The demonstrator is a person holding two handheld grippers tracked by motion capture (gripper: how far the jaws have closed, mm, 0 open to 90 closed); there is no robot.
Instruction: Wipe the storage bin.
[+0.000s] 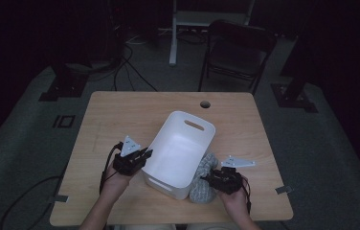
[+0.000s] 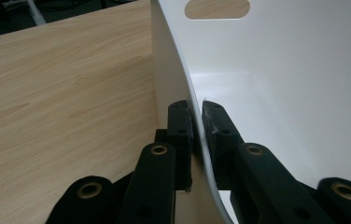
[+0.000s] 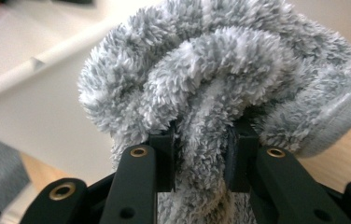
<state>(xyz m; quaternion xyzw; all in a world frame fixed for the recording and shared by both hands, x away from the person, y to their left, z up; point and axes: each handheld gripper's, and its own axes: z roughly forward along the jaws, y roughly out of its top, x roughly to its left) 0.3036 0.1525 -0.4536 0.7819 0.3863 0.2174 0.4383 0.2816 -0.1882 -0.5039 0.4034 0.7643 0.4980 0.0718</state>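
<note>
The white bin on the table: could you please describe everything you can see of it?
The white bin is a smooth, plastic-looking tub with rounded corners and an oval handle slot in each end wall. It stands upright, turned at an angle, on the wooden table, and looks empty. The left gripper pinches its side wall, one jaw inside and one outside. A fluffy grey cloth, clamped by the right gripper, lies against its other side.

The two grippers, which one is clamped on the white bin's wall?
The left gripper: it pinches the white bin's side wall, while the right gripper grips the fluffy grey cloth beside it.
</note>
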